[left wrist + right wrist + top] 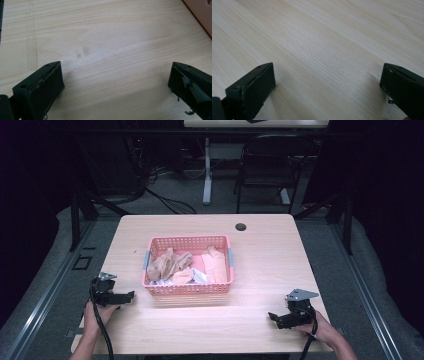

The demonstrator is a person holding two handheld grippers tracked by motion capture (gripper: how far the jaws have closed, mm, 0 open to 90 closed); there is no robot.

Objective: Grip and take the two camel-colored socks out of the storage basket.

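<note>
A pink plastic basket stands in the middle of the light wooden table, holding several crumpled tan and peach cloths and a bit of white cloth. My left gripper rests low at the table's left edge, just left of the basket, pointing toward it. Its jaws stand wide open over bare wood, and the basket's corner shows at the upper right of the left gripper view. My right gripper lies near the front right, jaws wide open over bare wood.
A round cable hole sits near the table's far edge. Beyond the table stand a black chair and a white table leg, with cables on the floor. Metal rails run along both sides.
</note>
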